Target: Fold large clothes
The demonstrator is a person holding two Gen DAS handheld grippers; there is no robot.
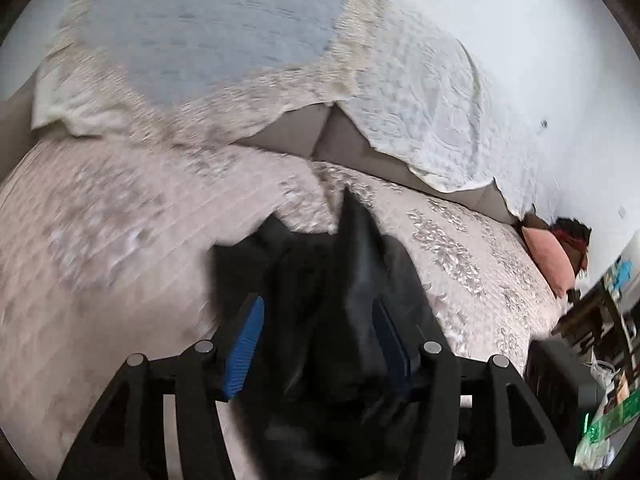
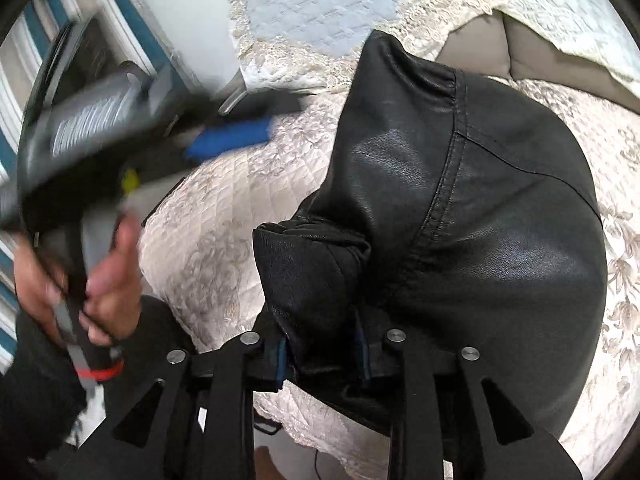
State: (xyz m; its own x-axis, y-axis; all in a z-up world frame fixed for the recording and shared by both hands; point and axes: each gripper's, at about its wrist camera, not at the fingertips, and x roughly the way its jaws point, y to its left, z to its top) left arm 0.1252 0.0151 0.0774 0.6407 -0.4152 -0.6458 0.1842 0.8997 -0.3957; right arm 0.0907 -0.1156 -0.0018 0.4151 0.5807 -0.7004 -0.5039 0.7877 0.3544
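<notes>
My right gripper (image 2: pixel 324 350) has its jaws pinching a bunched fold of the black leather jacket (image 2: pixel 472 208), which drapes over the quilted bed cover (image 2: pixel 224 216). My left gripper (image 1: pixel 318 334) has jaws spread, dark jacket between them, not pressed. Beyond, a lace-edged pillow (image 1: pixel 208 28).

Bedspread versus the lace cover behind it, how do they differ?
The bedspread is pinkish, quilted, flower-patterned; the lace cover is cream with a pale blue middle. The bedspread lies flat under the black jacket; the lace cover drapes over a grey backrest. Both are pale cloth.
</notes>
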